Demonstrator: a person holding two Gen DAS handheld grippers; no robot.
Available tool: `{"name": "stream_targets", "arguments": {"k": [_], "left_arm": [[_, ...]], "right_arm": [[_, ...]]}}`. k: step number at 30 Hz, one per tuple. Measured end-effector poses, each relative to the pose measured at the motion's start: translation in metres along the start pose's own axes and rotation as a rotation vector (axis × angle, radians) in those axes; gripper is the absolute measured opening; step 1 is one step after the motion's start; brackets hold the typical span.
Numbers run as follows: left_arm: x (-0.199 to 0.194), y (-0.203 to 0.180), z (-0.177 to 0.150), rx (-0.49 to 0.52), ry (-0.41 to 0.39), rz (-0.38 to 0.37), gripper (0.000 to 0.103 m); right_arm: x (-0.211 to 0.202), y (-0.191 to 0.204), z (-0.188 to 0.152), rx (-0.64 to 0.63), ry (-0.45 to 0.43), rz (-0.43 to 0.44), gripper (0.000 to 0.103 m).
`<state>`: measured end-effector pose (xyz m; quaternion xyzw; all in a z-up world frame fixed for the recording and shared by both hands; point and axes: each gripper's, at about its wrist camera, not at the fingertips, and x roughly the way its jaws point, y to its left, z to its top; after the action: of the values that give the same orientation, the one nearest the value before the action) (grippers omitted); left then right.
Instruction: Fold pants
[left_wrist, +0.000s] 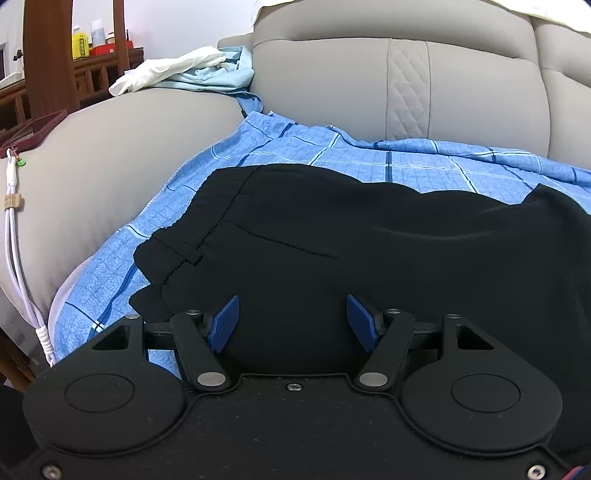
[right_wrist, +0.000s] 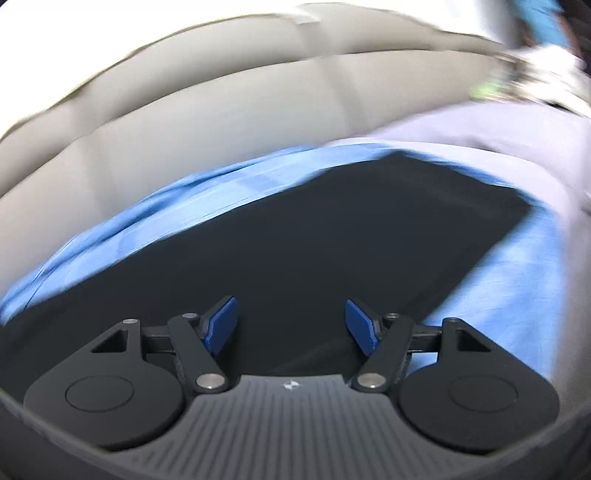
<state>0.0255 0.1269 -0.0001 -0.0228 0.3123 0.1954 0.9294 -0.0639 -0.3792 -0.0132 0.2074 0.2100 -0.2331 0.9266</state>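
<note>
With both my left hand-held gripper (left_wrist: 292, 322) and right hand-held gripper (right_wrist: 291, 323) spread apart and empty above the black pants (left_wrist: 369, 266) lying on the blue checked sheet (left_wrist: 369, 158) over the sofa (left_wrist: 369, 85), I judge I'm between folds, next needing an edge to pinch.

Even, soft indoor light is seen in the left wrist view, which is sharp throughout. The black fabric pants (left_wrist: 369, 251) are rendered so dark that only faint folds and seams can be made out. Mild sheen is carried by the beige leather sofa backrest (left_wrist: 332, 81). Straight lines are bowed by the fisheye lens, and the corners are vignetted to black.

The right wrist view is heavily smeared by motion: the blue checked cotton sheet (right_wrist: 147, 221) and the sofa are streaked, while the gripper parts stay crisp. The upper edge is blown out to white.
</note>
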Motion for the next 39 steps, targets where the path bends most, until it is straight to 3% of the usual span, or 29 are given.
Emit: {"name": "stream_targets", "arguments": {"k": [6, 10, 12, 19, 27, 28, 33, 39], "left_arm": [[0.001, 0.0, 0.002, 0.001, 0.004, 0.012, 0.066], [0.003, 0.001, 0.003, -0.007, 0.006, 0.01, 0.067], [0.003, 0.002, 0.003, -0.011, 0.008, 0.008, 0.067], [0.004, 0.002, 0.004, -0.011, 0.007, 0.011, 0.067], [0.004, 0.002, 0.004, -0.011, 0.008, 0.012, 0.067], [0.004, 0.002, 0.004, -0.012, 0.009, 0.012, 0.067], [0.005, 0.002, 0.005, -0.01, 0.009, 0.014, 0.067], [0.006, 0.002, 0.005, -0.012, 0.008, 0.017, 0.067]], "right_arm": [[0.003, -0.082, 0.037, 0.335, -0.093, -0.165, 0.077], [0.025, -0.117, 0.053, 0.481, -0.046, -0.192, 0.077], [0.033, -0.123, 0.057, 0.485, -0.022, -0.176, 0.076], [0.054, -0.128, 0.081, 0.322, 0.077, -0.118, 0.073], [0.062, -0.136, 0.093, 0.285, 0.125, -0.091, 0.07], [0.058, -0.136, 0.092, 0.285, 0.129, -0.097, 0.066], [0.053, -0.157, 0.088, 0.407, 0.12, -0.055, 0.061], [0.055, -0.177, 0.094, 0.537, 0.179, -0.025, 0.056]]}}
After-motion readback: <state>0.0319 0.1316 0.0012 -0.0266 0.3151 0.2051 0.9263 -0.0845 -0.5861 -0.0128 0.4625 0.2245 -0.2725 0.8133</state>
